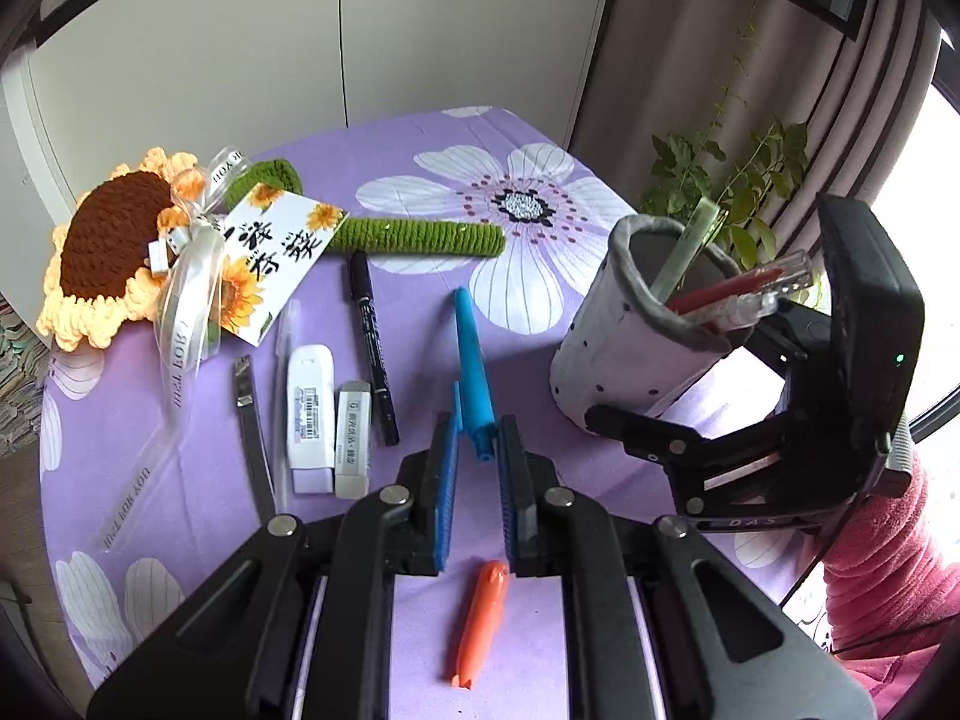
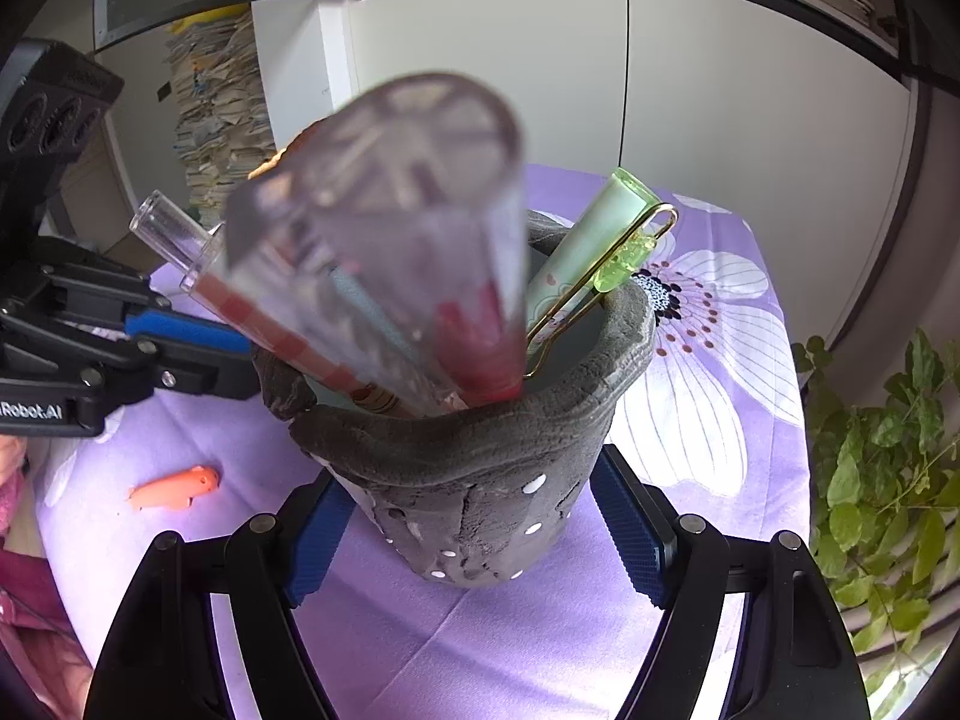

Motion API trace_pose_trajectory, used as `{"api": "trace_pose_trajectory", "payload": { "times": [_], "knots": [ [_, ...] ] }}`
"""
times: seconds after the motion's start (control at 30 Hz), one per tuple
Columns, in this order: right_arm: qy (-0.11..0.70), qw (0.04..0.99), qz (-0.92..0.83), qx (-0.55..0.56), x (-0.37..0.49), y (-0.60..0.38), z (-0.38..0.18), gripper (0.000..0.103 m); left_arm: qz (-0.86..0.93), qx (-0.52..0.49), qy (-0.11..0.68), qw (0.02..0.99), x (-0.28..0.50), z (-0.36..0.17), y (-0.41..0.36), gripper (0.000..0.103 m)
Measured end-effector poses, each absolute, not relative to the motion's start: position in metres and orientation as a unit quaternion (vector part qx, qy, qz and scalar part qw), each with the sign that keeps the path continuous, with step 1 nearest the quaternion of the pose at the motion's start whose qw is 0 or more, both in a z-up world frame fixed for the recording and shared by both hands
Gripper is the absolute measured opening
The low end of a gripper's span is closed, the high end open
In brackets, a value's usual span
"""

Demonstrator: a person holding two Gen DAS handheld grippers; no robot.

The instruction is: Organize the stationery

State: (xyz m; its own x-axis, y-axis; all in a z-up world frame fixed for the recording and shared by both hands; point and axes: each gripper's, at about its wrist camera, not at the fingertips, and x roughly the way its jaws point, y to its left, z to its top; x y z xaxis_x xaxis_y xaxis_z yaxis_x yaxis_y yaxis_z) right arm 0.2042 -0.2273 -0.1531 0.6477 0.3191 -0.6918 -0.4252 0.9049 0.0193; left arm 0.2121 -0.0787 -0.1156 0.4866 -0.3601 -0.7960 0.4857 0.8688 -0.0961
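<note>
My left gripper (image 1: 478,423) is shut on the near end of a blue pen (image 1: 471,348), which points away over the purple floral cloth (image 1: 414,138). A grey felt pen holder (image 2: 480,480) with white dots stands tilted at the right, and my right gripper (image 2: 474,540) is shut on its lower body, one blue pad on each side. In the holder are clear pens with red cores (image 2: 420,252) and a pale green pen with a gold clip (image 2: 591,252). An orange pen (image 1: 480,624) lies on the cloth under my left gripper. The left gripper (image 2: 198,354) reaches in behind the holder.
To the left lie a black marker (image 1: 373,354), a white correction-tape case (image 1: 309,414), an eraser (image 1: 351,447), a clear pen (image 1: 283,372) and a dark metal tool (image 1: 252,432). A crochet sunflower (image 1: 108,246) with a card (image 1: 273,252) sits at the far left. A potted plant (image 2: 882,480) is beyond the right edge.
</note>
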Motion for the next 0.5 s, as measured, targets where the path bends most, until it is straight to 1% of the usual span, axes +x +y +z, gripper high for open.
{"api": "trace_pose_trajectory", "payload": {
  "times": [0.17, 0.5],
  "knots": [
    [0.366, 0.905, 0.204, -0.077, 0.204, -0.225, -0.153, 0.079, -0.245, 0.077, 0.405, 0.877, 0.206, -0.085, -0.075, 0.01],
    [0.369, 0.905, 0.2, -0.074, 0.203, -0.227, -0.155, 0.079, -0.253, 0.062, 0.386, 0.885, 0.203, -0.065, -0.07, 0.01]
  ]
}}
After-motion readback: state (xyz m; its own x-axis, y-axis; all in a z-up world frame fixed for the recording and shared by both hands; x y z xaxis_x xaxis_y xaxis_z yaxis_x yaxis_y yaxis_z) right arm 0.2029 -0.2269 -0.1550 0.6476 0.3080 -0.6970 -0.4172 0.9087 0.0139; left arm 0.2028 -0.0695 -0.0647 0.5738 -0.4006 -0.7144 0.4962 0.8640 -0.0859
